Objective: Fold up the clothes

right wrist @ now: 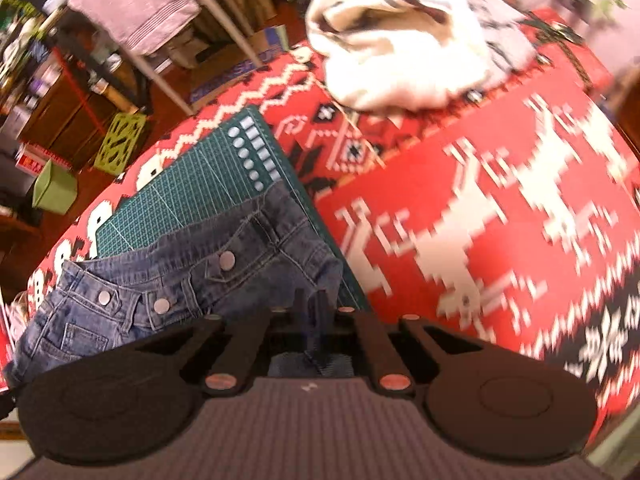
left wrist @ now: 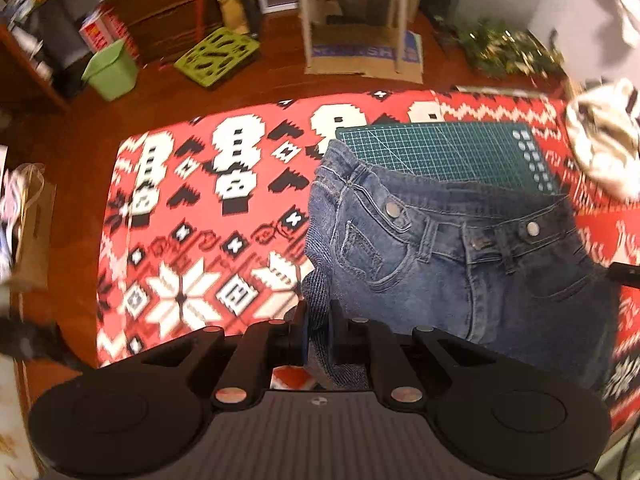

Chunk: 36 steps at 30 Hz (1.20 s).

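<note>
1. Denim is pinched in both my grippers: the left gripper (left wrist: 318, 332) has its two fingers nearly closed on a fold of the jeans (left wrist: 460, 264) at one side seam, and the right gripper (right wrist: 311, 312) is clamped the same way on the opposite side, with blue cloth showing between its fingers.

2. I hold the jeans by the two sides so that the waistband (right wrist: 192, 276) hangs spread between my hands, front outward, snaps and pocket facing the cameras. I judge this grip keeps the garment flat and square, ready to lay down or double over.

3. The jeans hang over the green cutting mat (left wrist: 440, 152), which lies on the red patterned tablecloth (left wrist: 192, 240). The waistband droops in front of the mat's near edge; I cannot tell whether the legs touch the table, since they fall below both views.

4. A crumpled white garment with dark stripes (right wrist: 400, 40) sits at the far right corner of the table, well apart from the jeans. By my reckoning it leaves the mat free as a folding place, though it limits room to that side.

5. Beyond the table stand a green bin (left wrist: 110, 70), a lime-green perforated crate (left wrist: 218, 54), flattened cardboard (left wrist: 360, 56) and a white rack draped with a towel (right wrist: 132, 4). All rest on the floor, out of my way.
</note>
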Each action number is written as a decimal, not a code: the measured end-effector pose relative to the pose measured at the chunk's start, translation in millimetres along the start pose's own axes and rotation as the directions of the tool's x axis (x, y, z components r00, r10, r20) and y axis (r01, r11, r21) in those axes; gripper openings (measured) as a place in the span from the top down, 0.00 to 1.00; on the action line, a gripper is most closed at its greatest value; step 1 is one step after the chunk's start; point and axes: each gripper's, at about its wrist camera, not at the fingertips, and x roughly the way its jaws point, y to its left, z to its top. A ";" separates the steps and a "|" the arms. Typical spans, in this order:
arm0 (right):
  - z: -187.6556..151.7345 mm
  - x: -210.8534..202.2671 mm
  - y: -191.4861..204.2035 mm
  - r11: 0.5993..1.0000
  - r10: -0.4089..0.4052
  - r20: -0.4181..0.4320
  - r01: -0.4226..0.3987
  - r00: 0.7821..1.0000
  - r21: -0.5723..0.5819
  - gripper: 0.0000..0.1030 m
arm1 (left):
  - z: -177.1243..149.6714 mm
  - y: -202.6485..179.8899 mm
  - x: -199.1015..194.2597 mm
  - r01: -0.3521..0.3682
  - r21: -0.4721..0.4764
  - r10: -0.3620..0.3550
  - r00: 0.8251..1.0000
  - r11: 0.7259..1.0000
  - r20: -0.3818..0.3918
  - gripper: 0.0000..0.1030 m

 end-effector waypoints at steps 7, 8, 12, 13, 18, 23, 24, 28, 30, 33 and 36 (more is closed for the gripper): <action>4.9 19.5 -4.1 0.997 0.004 -0.054 -0.007 0.999 -0.071 0.95 | -14.8 2.0 10.7 -0.064 -0.063 0.063 0.998 0.996 -0.013 0.91; 2.5 20.2 -7.9 0.998 0.008 -0.057 -0.011 0.998 -0.066 0.93 | -14.9 4.1 11.9 -0.064 -0.066 0.063 0.998 0.996 -0.015 0.91; -7.7 16.1 -24.7 1.000 0.000 -0.068 -0.002 0.998 -0.023 0.85 | -15.2 8.2 12.9 -0.055 -0.064 0.054 0.998 0.996 -0.018 0.85; -9.3 14.5 -27.8 1.000 -0.004 -0.068 0.003 0.998 -0.013 0.79 | -15.0 8.1 12.8 -0.067 -0.055 0.066 0.998 0.996 -0.017 0.84; -11.6 10.9 -38.4 1.000 -0.010 -0.064 0.010 0.998 0.006 0.73 | -16.9 13.2 13.0 -0.093 -0.042 0.093 0.995 0.995 -0.023 0.79; -7.2 10.3 -38.5 1.000 -0.011 -0.046 0.011 0.999 0.018 0.70 | -10.2 20.3 9.6 -0.099 -0.033 0.099 0.995 0.995 -0.013 0.71; -5.8 10.5 -38.0 1.000 -0.007 -0.043 0.008 0.999 0.023 0.69 | -6.7 22.1 8.1 -0.100 -0.026 0.100 0.995 0.995 -0.003 0.69; -2.8 20.5 -34.8 0.999 -0.001 -0.056 0.003 0.998 0.043 0.66 | 8.6 28.4 5.8 -0.094 -0.005 0.094 0.995 0.996 0.033 0.58; -2.8 28.8 -33.9 0.998 0.005 -0.077 0.000 0.997 0.059 0.66 | 18.0 29.3 12.3 -0.076 0.016 0.075 0.997 0.997 0.025 0.54; -4.3 39.5 -32.0 0.997 0.010 -0.102 -0.002 0.995 0.076 0.66 | 28.0 22.9 30.4 -0.047 0.068 0.048 0.999 0.997 -0.007 0.53; -6.2 47.3 -28.3 0.997 0.005 -0.122 0.005 0.993 0.075 0.66 | 30.1 17.3 47.6 -0.050 0.111 0.052 0.998 0.993 -0.023 0.54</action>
